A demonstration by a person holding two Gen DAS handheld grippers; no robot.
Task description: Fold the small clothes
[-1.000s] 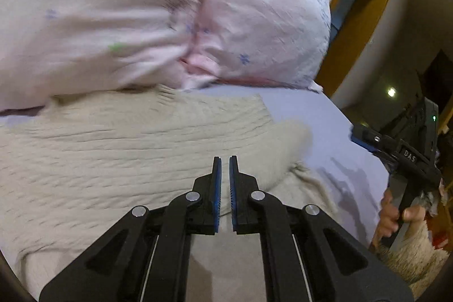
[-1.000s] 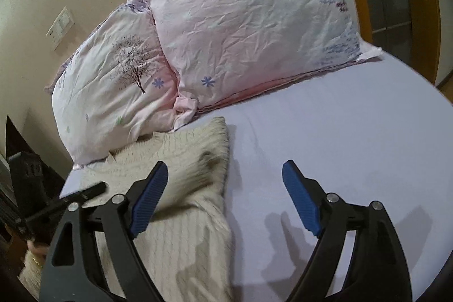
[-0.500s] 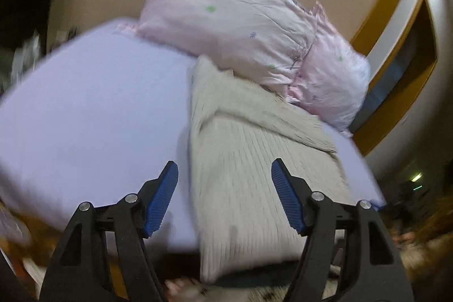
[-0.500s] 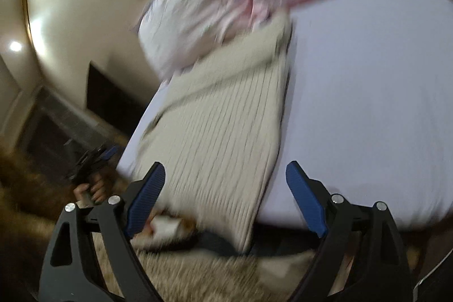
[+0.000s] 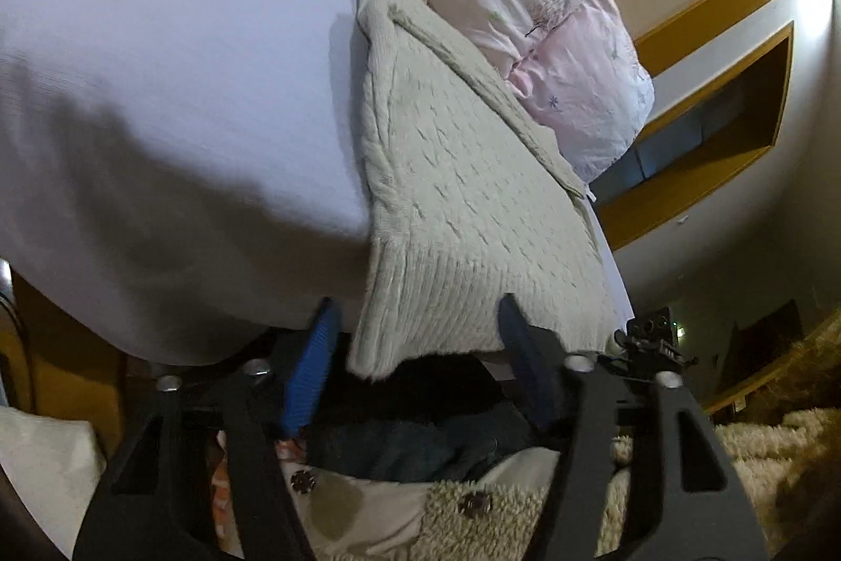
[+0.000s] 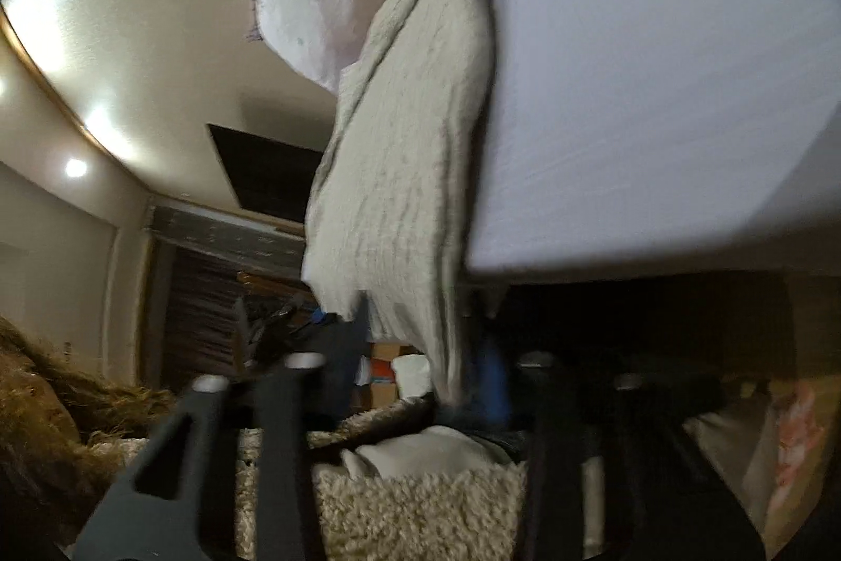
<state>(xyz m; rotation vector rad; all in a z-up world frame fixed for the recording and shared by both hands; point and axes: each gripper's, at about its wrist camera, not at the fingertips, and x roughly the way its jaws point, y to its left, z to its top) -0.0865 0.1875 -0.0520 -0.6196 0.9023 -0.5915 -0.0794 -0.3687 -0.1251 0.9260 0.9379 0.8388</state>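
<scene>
A cream cable-knit sweater (image 5: 452, 193) lies on the lilac bed sheet (image 5: 157, 88), its ribbed hem hanging over the bed's near edge. My left gripper (image 5: 415, 366) is open, its blue pads on either side of the hem's lower corner, just below it. In the right wrist view the sweater (image 6: 410, 172) hangs over the edge too. My right gripper (image 6: 420, 361) is open with the hanging hem between its fingers; the view is blurred. The right gripper also shows in the left wrist view (image 5: 649, 343).
Two pink floral pillows (image 5: 504, 3) lie against the sweater's far end. A shaggy cream rug (image 6: 420, 503) and loose clothes (image 5: 399, 450) cover the floor below the bed. Wood-trimmed wall niche (image 5: 736, 124) at the right.
Both grippers have dropped from above the bed to below its near edge. The left gripper, shut a second ago, has opened. The views now tilt up at the sweater's hem.
</scene>
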